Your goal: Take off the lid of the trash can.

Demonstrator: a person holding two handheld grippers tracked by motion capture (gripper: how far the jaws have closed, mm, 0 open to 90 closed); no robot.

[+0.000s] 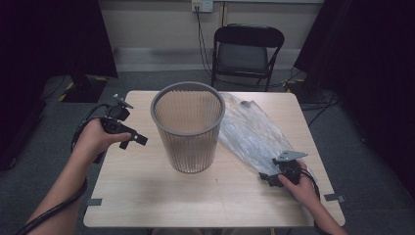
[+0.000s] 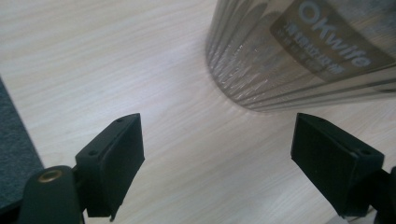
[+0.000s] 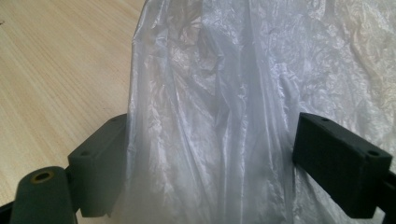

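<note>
High view: bin between left gripper and bag.

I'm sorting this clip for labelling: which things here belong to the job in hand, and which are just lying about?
In use:
- grey ribbed plastic wastebasket, upright mid-table
- clear crinkled plastic bag, lying flat beside it
- right claw, open, jaws astride the bag's end
- left claw, open, near the basket's base

Lying about:
- black folding chair behind the table
- wall socket and its cables
</note>
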